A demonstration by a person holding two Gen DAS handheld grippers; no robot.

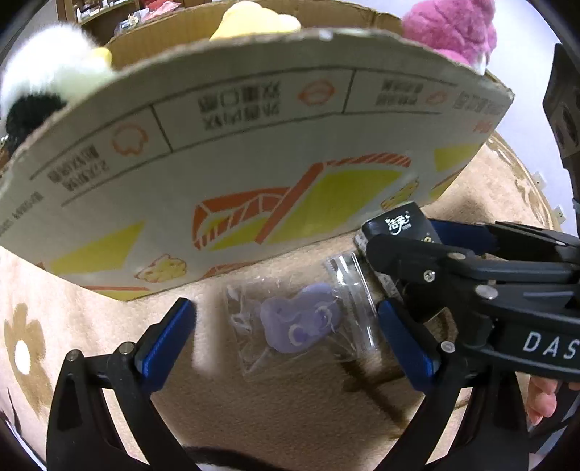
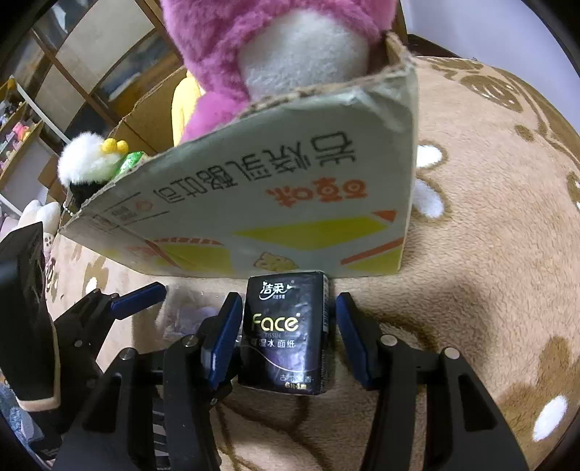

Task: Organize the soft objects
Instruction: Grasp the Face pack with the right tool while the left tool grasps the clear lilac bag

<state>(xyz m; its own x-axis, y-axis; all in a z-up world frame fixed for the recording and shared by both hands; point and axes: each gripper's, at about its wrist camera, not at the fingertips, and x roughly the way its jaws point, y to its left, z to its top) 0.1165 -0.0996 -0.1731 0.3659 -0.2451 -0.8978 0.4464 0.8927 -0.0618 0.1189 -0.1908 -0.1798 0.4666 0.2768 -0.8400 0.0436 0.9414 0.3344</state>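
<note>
1. Tissue pack (image 2: 286,331): black, printed "Face", lying on the carpet (image 2: 489,253) just in front of the cardboard box (image 2: 290,203). Its long axis is running away from the right wrist camera toward the box wall, its far end sitting close against the foot of that wall.

2. Right gripper (image 2: 288,337): standing astride the tissue pack, one blue pad on each side. The left pad (image 2: 224,337) is lying at or against the pack's edge; the right pad (image 2: 349,337) is showing a narrow gap beside it. The jaws are partly closed and not yet clamping; whether the left pad truly touches, I cannot tell.

3. Bagged purple toy (image 1: 302,322): a small lilac figure in a clear plastic bag, lying flat on the carpet just beside the tissue pack (image 1: 397,224), its long axis slanting from lower left to upper right in the left wrist view.

4. Left gripper (image 1: 286,329): jaws standing wide apart, hanging on either side of the bagged toy, pads clear of it and holding nothing.

5. Cardboard box: white printed wall with orange and yellow graphics, torn top edge, standing on the carpet.

6. Box contents: a pink plush (image 2: 275,54) rising above the rim at one end, a white fluffy plush (image 2: 87,159) at the other, a yellow plush (image 1: 253,18) between them.

7. Carpet: tan pile, brown and white flower pattern.
</note>
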